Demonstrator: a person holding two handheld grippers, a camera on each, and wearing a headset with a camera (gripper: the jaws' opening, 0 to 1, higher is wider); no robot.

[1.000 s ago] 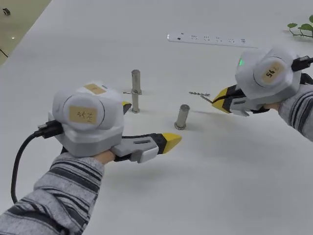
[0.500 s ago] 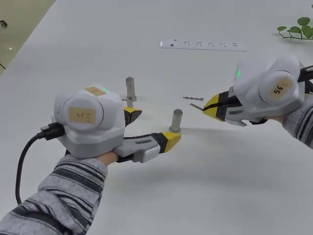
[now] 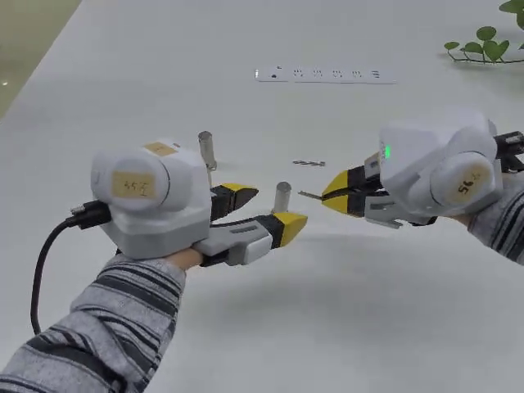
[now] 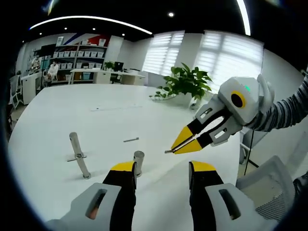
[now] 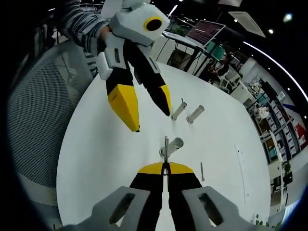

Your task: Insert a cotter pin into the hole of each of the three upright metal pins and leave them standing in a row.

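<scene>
Yellow left fingers (image 4: 124, 169) spread, empty | right fingers (image 5: 153, 170) pinch cotter pin (image 5: 166, 150) | right gripper view: three metal pins (image 5: 195, 114)

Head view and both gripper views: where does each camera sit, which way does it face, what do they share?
Head view: on the headset, looks forward and down at the white table; left gripper, right gripper, both striped sleeves show.
Left gripper view: on the left gripper, looks along its open jaws at the right gripper and sleeve.
Right gripper view: on the right gripper, looks along shut jaws holding a cotter pin at the left gripper.
Shared: all three show the metal pin between the grippers.
</scene>
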